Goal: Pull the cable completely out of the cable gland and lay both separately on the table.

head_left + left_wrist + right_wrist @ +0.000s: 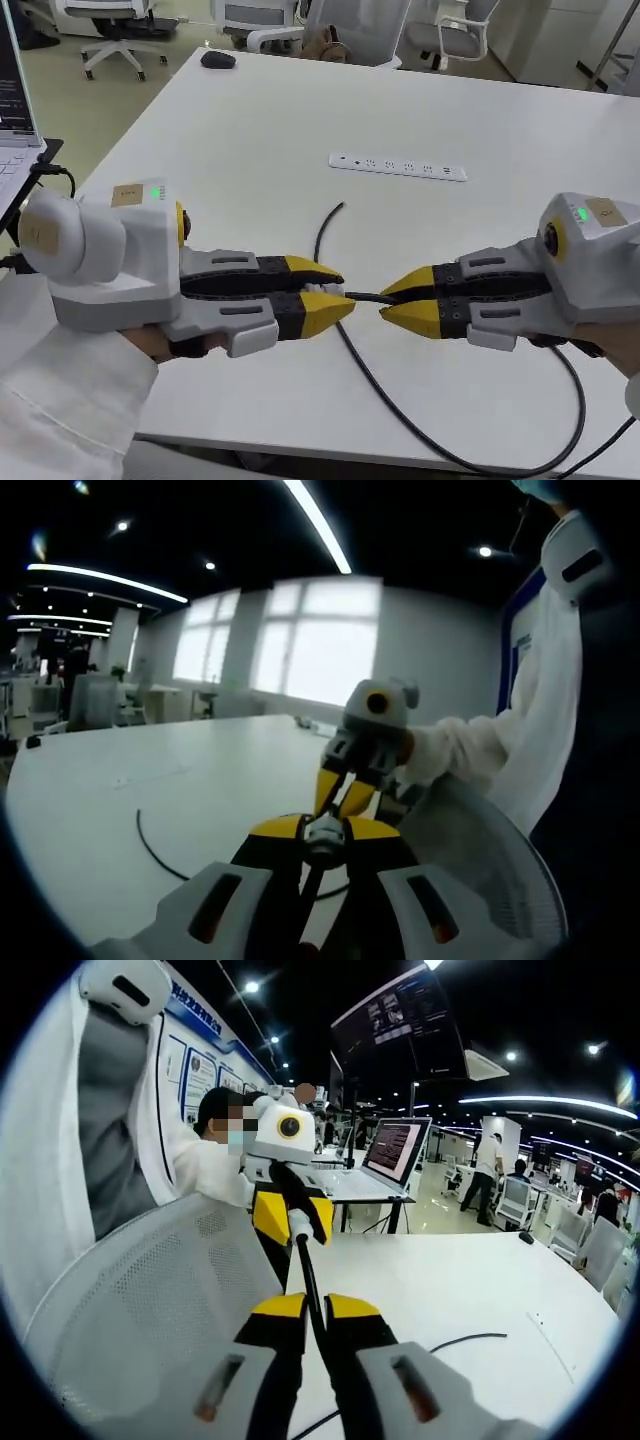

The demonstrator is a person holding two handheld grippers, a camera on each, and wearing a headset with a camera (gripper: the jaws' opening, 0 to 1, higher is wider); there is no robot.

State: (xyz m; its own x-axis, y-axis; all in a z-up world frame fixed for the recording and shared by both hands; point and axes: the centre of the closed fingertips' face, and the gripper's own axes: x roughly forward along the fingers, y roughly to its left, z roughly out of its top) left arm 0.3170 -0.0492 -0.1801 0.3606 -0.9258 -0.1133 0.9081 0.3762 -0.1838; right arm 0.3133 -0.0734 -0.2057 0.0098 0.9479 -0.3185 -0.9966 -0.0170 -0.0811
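Observation:
My left gripper (pixel 345 293) comes in from the left above the white table (pixel 250 130) and is shut on the small white cable gland (pixel 322 293). A black cable (pixel 362 297) leaves the gland toward the right, and my right gripper (pixel 383 302) is shut on it a short way off, tips facing the left gripper's. More cable curves away on the table and loops round the front right. In the left gripper view the gland (pixel 324 834) sits between the yellow jaws. In the right gripper view the cable (pixel 305 1270) runs up from the shut jaws to the gland (pixel 297 1228).
A white power strip (pixel 398 167) lies behind the grippers at mid-table, and a dark mouse (pixel 217 60) sits at the far edge. A laptop (pixel 15 100) stands off the table's left side. Office chairs (pixel 110 20) stand beyond the table.

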